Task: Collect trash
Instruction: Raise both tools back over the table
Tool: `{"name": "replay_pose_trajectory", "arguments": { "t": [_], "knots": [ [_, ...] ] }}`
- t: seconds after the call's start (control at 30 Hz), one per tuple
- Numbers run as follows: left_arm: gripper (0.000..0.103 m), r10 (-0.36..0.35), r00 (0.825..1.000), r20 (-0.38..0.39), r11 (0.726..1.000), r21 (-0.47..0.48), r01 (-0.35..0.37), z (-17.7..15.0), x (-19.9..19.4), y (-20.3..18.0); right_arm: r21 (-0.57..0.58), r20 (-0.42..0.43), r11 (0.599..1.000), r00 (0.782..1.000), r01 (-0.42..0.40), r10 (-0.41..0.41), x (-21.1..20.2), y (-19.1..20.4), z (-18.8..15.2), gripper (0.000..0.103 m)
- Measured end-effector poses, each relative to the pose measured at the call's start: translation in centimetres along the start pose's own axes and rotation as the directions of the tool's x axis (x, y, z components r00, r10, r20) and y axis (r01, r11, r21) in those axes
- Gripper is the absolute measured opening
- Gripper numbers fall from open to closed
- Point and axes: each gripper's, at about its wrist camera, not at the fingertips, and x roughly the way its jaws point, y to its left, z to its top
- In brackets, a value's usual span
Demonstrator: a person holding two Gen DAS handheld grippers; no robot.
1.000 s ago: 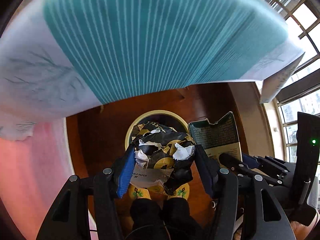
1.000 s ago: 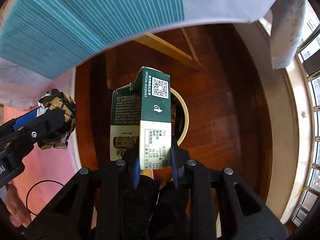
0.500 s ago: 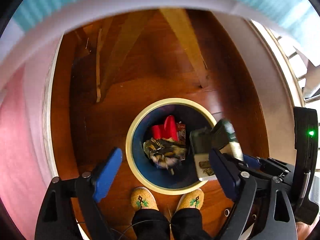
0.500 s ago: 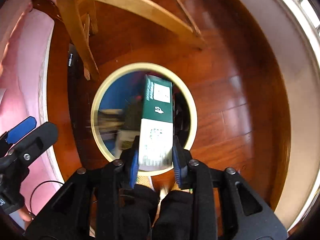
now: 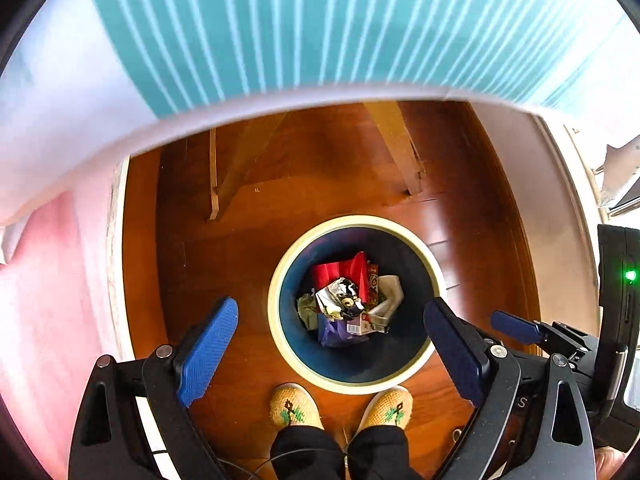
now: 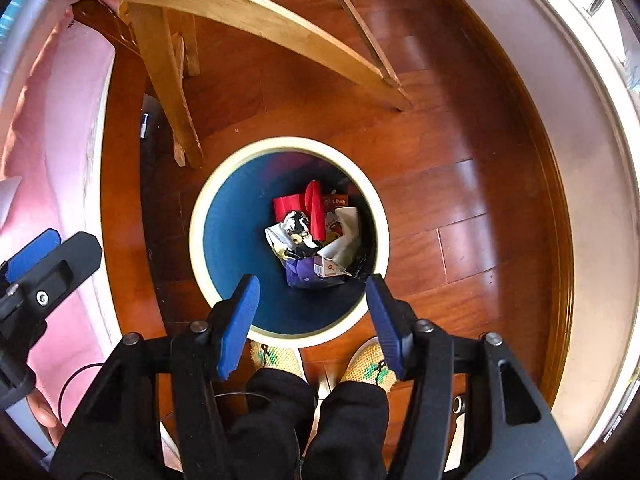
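A round blue trash bin with a cream rim point(image 5: 276, 280) point(image 6: 196, 216) stands on the wooden floor right below both grippers. Inside lies a heap of trash: a crumpled black, white and yellow wrapper point(image 5: 340, 300) point(image 6: 294, 234), a red packet point(image 5: 340, 270) point(image 6: 314, 210), white and purple pieces. My left gripper point(image 5: 332, 348) is open and empty above the bin's near rim. My right gripper point(image 6: 310, 312) is open and empty above the bin too. The green carton is not clearly visible.
The person's feet in yellow knitted slippers point(image 5: 294, 406) point(image 6: 276, 356) stand just before the bin. Wooden table legs point(image 6: 168, 80) rise behind it. A teal striped tablecloth point(image 5: 320, 24) hangs overhead. A pink rug point(image 6: 52, 120) lies at left, a pale wall base point(image 6: 580, 160) at right.
My left gripper opened and let the crumpled wrapper fall into the bin. My right gripper opened and dropped the green carton into the bin. Both grippers now hang empty over it.
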Motion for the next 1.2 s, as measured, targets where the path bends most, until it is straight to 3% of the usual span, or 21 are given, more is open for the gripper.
{"name": "replay_pose_trajectory", "arguments": {
  "t": [0.3,0.53,0.8,1.0,1.2],
  "knots": [
    [0.095,-0.047,0.998,0.040,0.999,-0.002,0.047,0.8,-8.3,-0.9,-0.001,0.066,1.000,0.998,-0.005,0.005,-7.5,1.6,-0.1,0.052],
    [0.095,-0.070,0.989,0.131,0.998,0.006,0.070,2.7,-18.7,-1.6,-0.023,0.142,0.999,0.989,-0.039,0.042,-17.5,3.5,0.5,0.052],
    [0.095,0.003,0.963,0.271,0.999,0.045,-0.016,4.4,-31.3,-3.1,-0.090,0.241,0.992,0.964,-0.093,0.112,-29.7,4.9,0.5,0.052],
    [0.095,0.064,0.933,0.355,0.995,0.047,-0.086,4.5,-39.0,-3.8,-0.168,0.314,0.981,0.939,-0.093,0.142,-36.9,5.6,0.0,0.052],
    [0.095,0.067,0.914,0.400,0.997,0.012,-0.079,4.7,-44.7,-4.6,-0.214,0.388,0.972,0.904,-0.101,0.180,-42.7,5.8,-0.8,0.052]
  ]
}}
